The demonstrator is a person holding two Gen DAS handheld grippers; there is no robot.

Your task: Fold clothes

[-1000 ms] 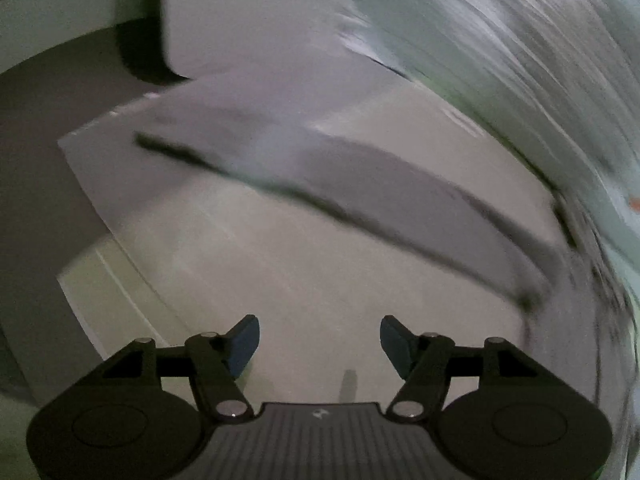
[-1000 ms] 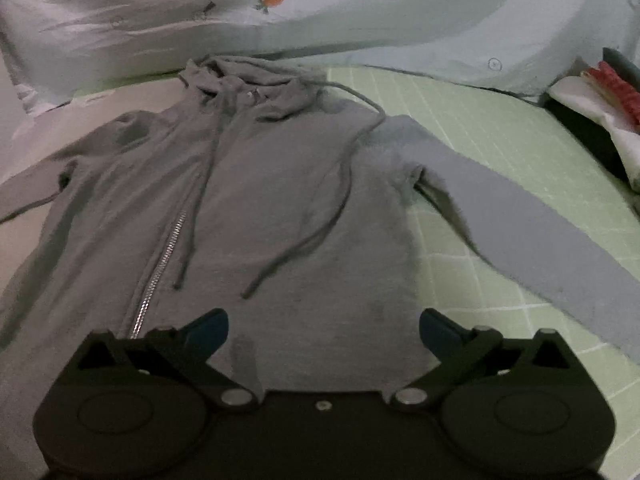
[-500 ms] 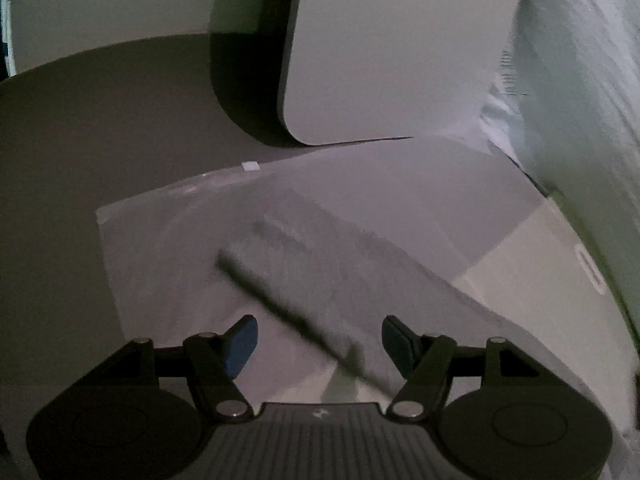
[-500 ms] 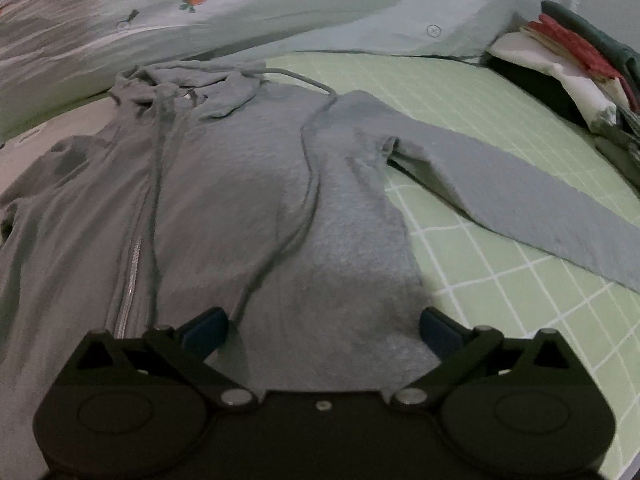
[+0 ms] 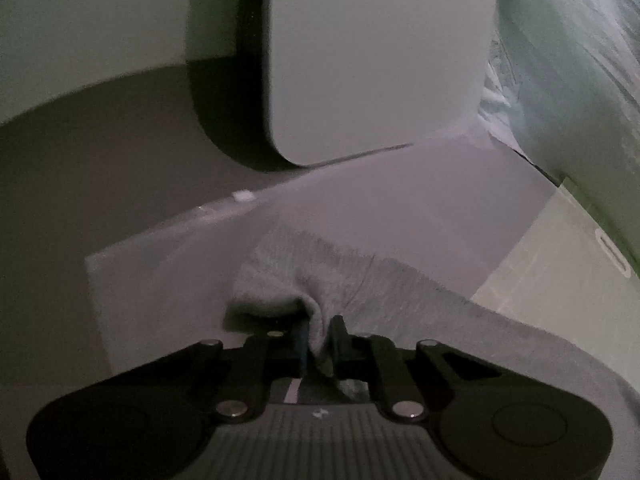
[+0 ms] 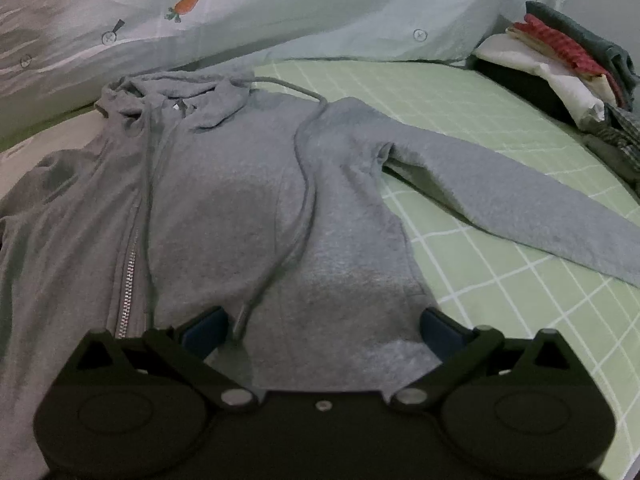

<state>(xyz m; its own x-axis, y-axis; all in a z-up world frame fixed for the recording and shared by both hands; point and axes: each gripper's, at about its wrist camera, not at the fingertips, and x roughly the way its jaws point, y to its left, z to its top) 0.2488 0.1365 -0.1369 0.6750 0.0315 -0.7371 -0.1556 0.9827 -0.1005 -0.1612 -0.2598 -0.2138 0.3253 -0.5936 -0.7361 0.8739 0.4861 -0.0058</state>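
A grey zip-up hoodie (image 6: 248,208) lies flat on a green checked sheet (image 6: 500,264), hood toward the pillows, its right sleeve (image 6: 500,196) stretched out to the right. My right gripper (image 6: 320,326) hovers open just over the hoodie's lower front, with a drawstring end near its left finger. In the left wrist view, the cuff end of the other grey sleeve (image 5: 320,276) is bunched up and pinched between the jaws of my left gripper (image 5: 320,340), which is shut on it at the bed's corner.
A pale duvet with carrot prints (image 6: 280,12) lies behind the hoodie. A stack of folded clothes (image 6: 560,64) sits at the far right. In the left wrist view a white panel (image 5: 380,52) stands beyond the mattress corner (image 5: 140,280), with dark floor to the left.
My left gripper moved onto the sleeve end and closed on it; it was open before. The right gripper drifted to the right over the hoodie and stayed open.
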